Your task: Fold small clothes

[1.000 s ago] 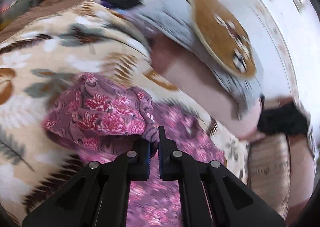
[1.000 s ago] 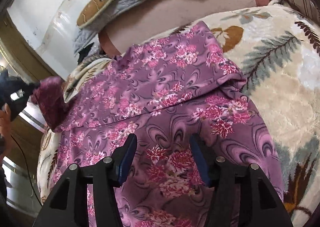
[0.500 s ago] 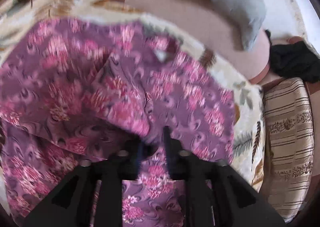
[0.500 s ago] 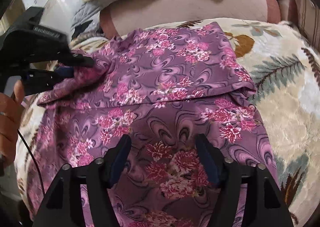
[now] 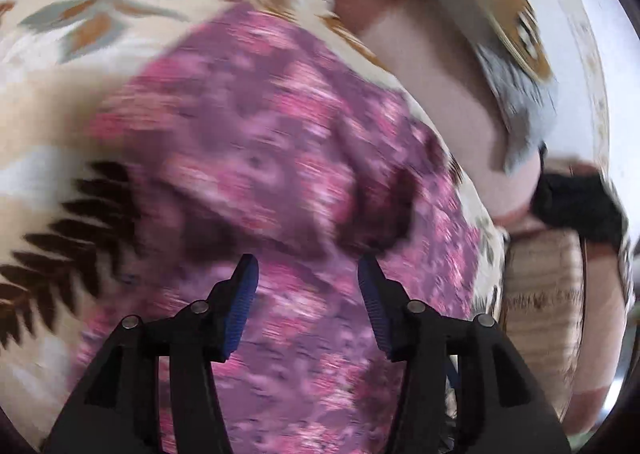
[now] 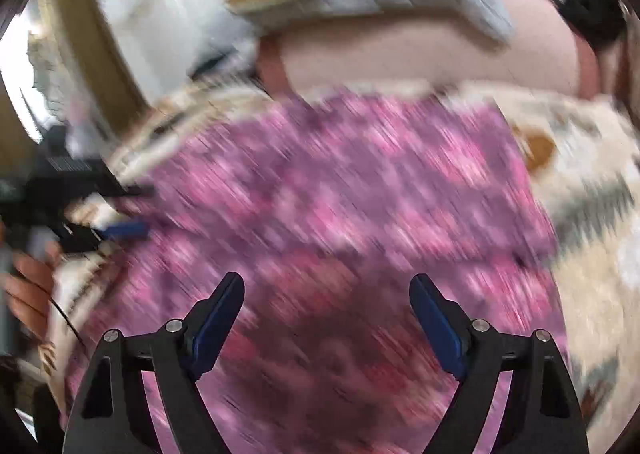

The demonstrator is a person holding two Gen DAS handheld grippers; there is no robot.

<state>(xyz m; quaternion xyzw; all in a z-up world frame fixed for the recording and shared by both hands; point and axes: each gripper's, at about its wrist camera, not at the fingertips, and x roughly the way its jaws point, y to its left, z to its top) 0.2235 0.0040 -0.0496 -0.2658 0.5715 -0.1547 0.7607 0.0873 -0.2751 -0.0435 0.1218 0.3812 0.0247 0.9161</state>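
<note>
Grippers, two (image 5: 307, 266) (image 6: 327, 286), jaws opening, nothing between them, over one purple floral garment (image 5: 280, 142).

Both wrist cams look down, close; share purple garment (image 5: 280, 174) – pillow (image 6: 420, 50) behind.

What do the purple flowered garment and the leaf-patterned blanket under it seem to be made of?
Purple flowered garment: probably thin woven or knitted cloth with a printed pattern; it lies in soft folds, though blur hides the weave. Leaf-patterned blanket: seemingly thick plush fleece, matte and fuzzy at its edge. Both views are motion-blurred, so this is a guess.
</note>
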